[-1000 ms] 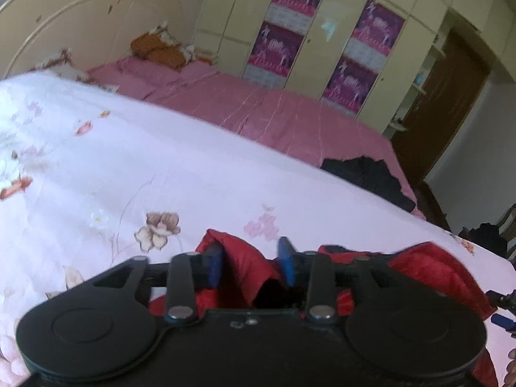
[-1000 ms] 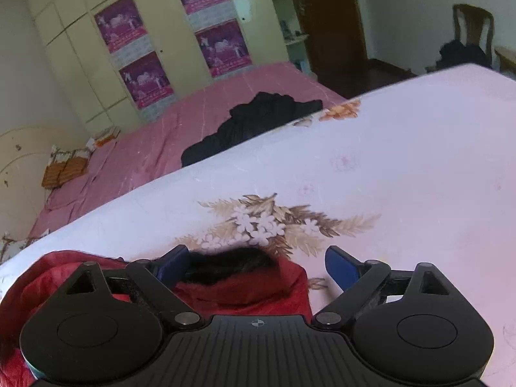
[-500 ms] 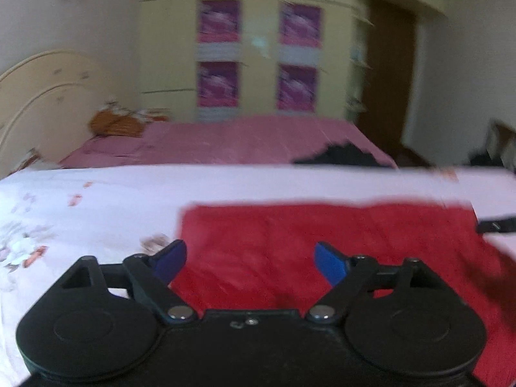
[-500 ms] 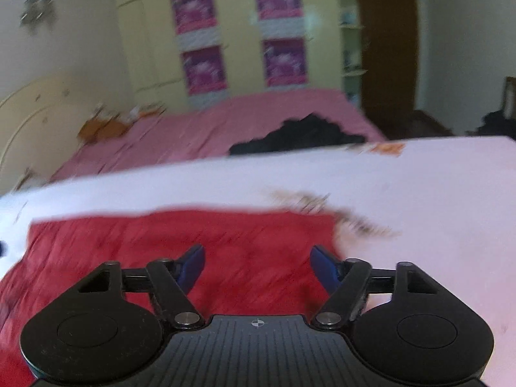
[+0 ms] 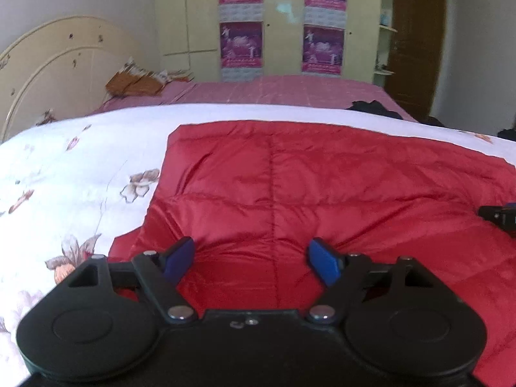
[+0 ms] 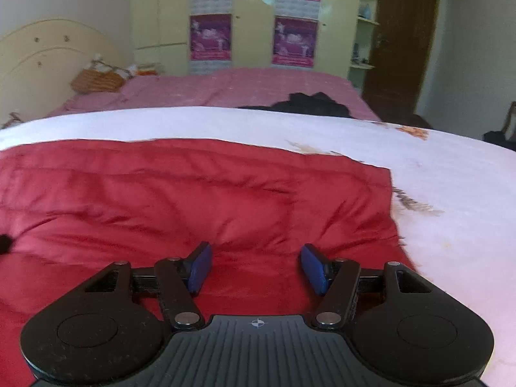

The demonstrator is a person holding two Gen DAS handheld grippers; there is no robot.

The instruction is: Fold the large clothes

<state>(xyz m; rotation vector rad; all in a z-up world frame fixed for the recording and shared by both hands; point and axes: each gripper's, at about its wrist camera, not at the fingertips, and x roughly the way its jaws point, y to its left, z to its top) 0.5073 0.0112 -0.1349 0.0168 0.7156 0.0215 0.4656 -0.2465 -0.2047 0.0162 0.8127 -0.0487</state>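
The red quilted jacket lies spread flat on the white floral bedsheet; its near edge is hidden behind both claw bodies and its sleeves cannot be made out. The left claw and the right claw hang released over it, blue pads wide apart, gripping nothing. Beyond, a dark garment sits on the pink bed, partly cut off by the sheet's edge.

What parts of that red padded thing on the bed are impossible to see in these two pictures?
- Near edge of the red garment: hidden under the left gripper body, left wrist view.
- Its left end: cut by the frame edge, right wrist view, behind the right gripper.
- Sleeves, collar, zip: none visible.
- Dark clothing behind: too small to identify.
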